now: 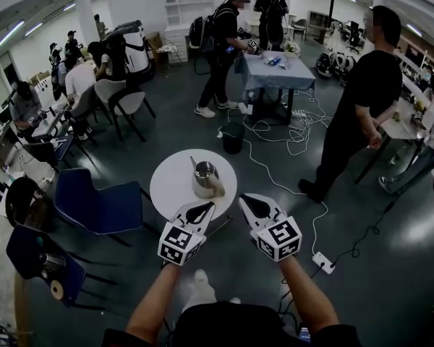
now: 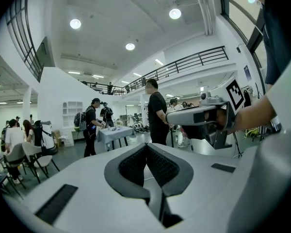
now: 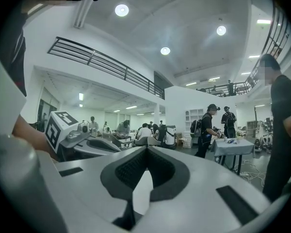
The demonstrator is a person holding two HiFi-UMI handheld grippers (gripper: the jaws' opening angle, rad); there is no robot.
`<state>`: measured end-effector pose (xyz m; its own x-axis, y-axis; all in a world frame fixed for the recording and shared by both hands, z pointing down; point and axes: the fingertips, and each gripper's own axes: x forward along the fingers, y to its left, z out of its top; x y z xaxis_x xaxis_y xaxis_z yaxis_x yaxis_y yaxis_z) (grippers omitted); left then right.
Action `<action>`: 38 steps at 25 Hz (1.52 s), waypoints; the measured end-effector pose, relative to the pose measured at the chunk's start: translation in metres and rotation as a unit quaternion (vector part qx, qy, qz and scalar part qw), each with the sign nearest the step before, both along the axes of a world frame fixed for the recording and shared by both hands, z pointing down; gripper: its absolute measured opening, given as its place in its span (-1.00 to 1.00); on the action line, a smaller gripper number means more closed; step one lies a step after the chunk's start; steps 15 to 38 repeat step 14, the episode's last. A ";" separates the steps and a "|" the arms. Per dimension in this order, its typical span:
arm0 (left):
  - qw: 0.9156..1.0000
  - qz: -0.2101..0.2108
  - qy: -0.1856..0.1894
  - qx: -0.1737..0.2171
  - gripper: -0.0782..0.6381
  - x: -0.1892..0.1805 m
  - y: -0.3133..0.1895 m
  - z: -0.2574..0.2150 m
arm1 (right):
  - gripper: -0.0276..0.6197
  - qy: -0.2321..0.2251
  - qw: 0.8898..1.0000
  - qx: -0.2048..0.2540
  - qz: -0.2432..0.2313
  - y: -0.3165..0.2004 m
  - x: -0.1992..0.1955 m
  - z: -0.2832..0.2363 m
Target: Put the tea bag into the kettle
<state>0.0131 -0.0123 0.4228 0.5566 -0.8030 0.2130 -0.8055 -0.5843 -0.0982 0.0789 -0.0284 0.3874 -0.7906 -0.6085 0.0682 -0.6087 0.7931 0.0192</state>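
Tan tea bag (image 1: 218, 187) is lying on the round white desk (image 1: 166, 186), touching the right side of the upright steel kettle (image 1: 203, 176); the bag is showing too small to judge its long axis. The left gripper (image 1: 202, 207) and right gripper (image 1: 248, 200) are hovering at the desk's near edge, each with its jaws pressed together and gripping nothing.

A wide hall has a dark, glossy floor (image 1: 188, 132) and white walls. A small round white table (image 1: 170, 185) stands near the centre, with blue chairs (image 1: 98, 207) to its left. Farther off, a cloth-covered table (image 1: 276, 75) stands before a white shelf unit (image 1: 189, 0). White cables (image 1: 278, 132) trail over the floor to a power strip (image 1: 322, 263) at near right. Overhead, round ceiling lamps (image 2: 174, 13) shine above a railed balcony (image 2: 194, 62).
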 end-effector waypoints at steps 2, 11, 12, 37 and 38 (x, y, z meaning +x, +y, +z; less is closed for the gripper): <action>1.000 -0.006 0.001 0.002 -0.74 0.000 0.007 -0.001 | -0.86 -0.001 1.000 0.000 -0.005 0.006 0.001 0.000; 1.000 -0.022 0.008 0.001 -0.74 -0.002 0.027 0.000 | -0.86 0.003 1.000 0.004 -0.020 0.023 -0.002 -0.001; 1.000 -0.023 0.009 0.002 -0.73 -0.003 0.028 -0.001 | -0.86 0.003 1.000 0.004 -0.020 0.024 -0.002 -0.001; 1.000 -0.025 0.011 0.002 -0.73 -0.005 0.029 -0.002 | -0.86 0.002 1.000 0.004 -0.020 0.026 -0.003 -0.002; 1.000 -0.025 0.011 0.002 -0.73 -0.005 0.029 -0.002 | -0.86 0.002 1.000 0.004 -0.020 0.026 -0.003 -0.002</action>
